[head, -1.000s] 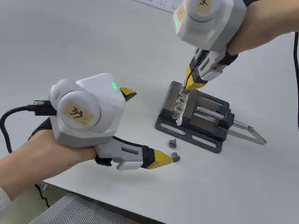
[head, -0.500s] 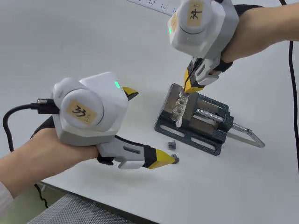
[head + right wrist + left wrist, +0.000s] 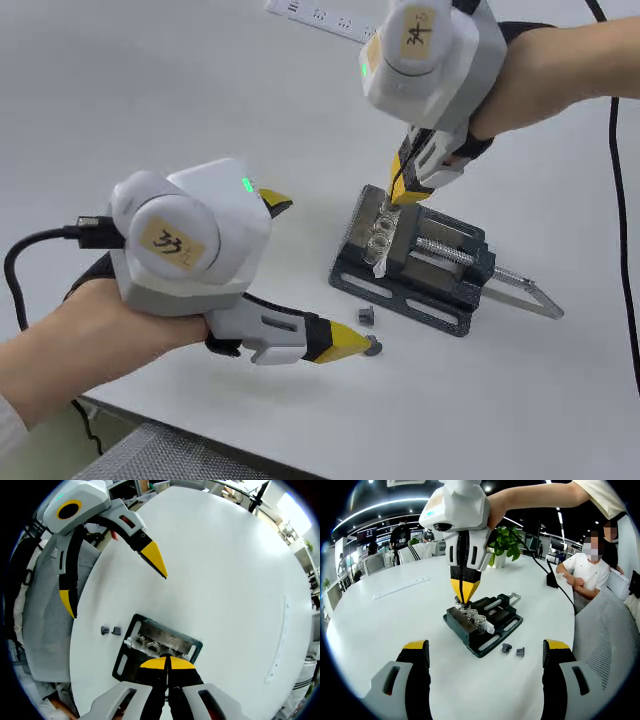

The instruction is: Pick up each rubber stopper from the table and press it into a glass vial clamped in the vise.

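Rubber stoppers [image 3: 506, 648] lie loose; my right tongs [image 3: 395, 200], clenched, seem to be pressing one into a vial [image 3: 380, 236]. Next, my left tongs [image 3: 486, 645], released, should grab another.

right claw [image 3: 392, 200] close over the vise [image 3: 445, 275] top, open table [image 3: 200, 100] all round, two loose stoppers [image 3: 506, 648] beside its base

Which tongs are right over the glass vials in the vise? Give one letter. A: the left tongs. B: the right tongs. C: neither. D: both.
B: the right tongs, shut, point down at the vials clamped in the vise, while the left tongs are open and held back from it.
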`<act>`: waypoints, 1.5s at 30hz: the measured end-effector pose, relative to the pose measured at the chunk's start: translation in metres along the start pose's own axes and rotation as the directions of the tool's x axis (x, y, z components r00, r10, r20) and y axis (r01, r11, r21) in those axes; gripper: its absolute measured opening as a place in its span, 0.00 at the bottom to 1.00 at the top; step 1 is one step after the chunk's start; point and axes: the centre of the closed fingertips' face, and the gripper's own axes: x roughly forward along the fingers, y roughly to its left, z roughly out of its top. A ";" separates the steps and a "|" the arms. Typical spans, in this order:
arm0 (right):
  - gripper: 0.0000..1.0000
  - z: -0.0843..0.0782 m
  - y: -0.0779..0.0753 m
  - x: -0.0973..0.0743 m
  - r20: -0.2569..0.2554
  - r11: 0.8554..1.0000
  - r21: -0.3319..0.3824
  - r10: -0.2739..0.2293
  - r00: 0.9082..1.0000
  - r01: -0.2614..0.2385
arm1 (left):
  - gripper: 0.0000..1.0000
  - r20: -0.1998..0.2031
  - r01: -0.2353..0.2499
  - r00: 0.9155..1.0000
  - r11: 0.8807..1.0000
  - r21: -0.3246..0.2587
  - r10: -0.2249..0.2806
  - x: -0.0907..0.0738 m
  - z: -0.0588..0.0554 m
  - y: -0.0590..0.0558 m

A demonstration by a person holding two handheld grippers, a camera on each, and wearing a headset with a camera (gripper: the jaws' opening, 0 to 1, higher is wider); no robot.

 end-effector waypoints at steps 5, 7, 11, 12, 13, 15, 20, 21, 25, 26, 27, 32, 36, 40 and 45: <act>0.00 -0.001 0.000 -0.001 0.002 1.000 -0.004 0.014 1.000 -0.014 | 0.93 0.003 -0.008 1.000 1.000 0.002 0.008 0.001 0.003 0.002; 0.00 -0.001 0.000 -0.001 0.010 1.000 -0.013 0.016 1.000 -0.016 | 0.93 0.003 -0.007 1.000 1.000 0.008 0.007 0.000 0.005 0.002; 0.00 -0.001 0.000 -0.002 0.046 1.000 0.007 -0.001 0.999 0.001 | 0.93 0.001 -0.016 1.000 1.000 0.013 0.016 -0.002 0.006 0.006; 0.00 -0.001 0.001 -0.003 0.058 1.000 -0.004 -0.009 0.998 0.010 | 0.93 0.002 -0.019 1.000 1.000 0.013 0.019 -0.003 0.008 0.006; 0.00 -0.001 0.001 -0.002 0.065 1.000 -0.013 -0.014 0.998 0.015 | 0.93 0.002 -0.020 1.000 1.000 0.013 0.020 -0.004 0.008 0.007; 0.00 -0.001 0.000 -0.002 0.073 0.999 -0.020 -0.025 0.997 0.027 | 0.93 0.002 -0.024 1.000 1.000 0.011 0.024 -0.005 0.009 0.007; 0.00 0.000 -0.003 -0.001 0.083 0.998 -0.033 -0.043 0.996 0.046 | 0.93 -0.001 -0.030 1.000 1.000 0.006 0.030 -0.008 0.008 0.008; 0.00 0.000 -0.003 -0.001 0.086 0.998 -0.032 -0.044 0.995 0.047 | 0.93 0.000 -0.032 1.000 0.999 0.007 0.032 -0.009 0.008 0.008; 0.00 -0.002 -0.011 -0.002 0.113 0.997 -0.011 -0.070 0.991 0.071 | 0.93 -0.003 -0.038 0.999 0.999 0.006 0.038 -0.010 0.007 0.008; 0.04 -0.002 -0.013 -0.003 0.117 0.996 -0.014 -0.082 0.990 0.085 | 0.93 -0.003 -0.038 0.999 0.999 0.005 0.038 -0.011 0.008 0.008; 0.08 -0.004 -0.012 -0.004 0.116 0.996 -0.012 -0.081 0.990 0.083 | 0.93 -0.003 -0.041 0.999 0.999 0.007 0.041 -0.012 0.009 0.008; 0.21 -0.013 -0.004 -0.004 0.130 0.998 0.009 -0.068 0.989 0.067 | 0.93 -0.005 -0.048 0.999 0.999 0.005 0.048 -0.014 0.009 0.008; 0.28 -0.014 0.003 -0.004 0.166 0.998 0.036 -0.064 0.984 0.059 | 0.93 -0.008 -0.050 0.999 0.999 0.002 0.050 -0.016 0.007 0.009; 0.37 -0.007 0.010 -0.007 0.247 0.993 0.101 -0.077 0.966 0.053 | 0.93 -0.008 -0.051 0.999 0.999 0.000 0.051 -0.017 0.007 0.010; 0.50 -0.006 0.020 -0.012 0.295 0.990 0.131 -0.086 0.952 0.049 | 0.93 -0.007 -0.052 0.999 0.999 0.000 0.052 -0.018 0.007 0.010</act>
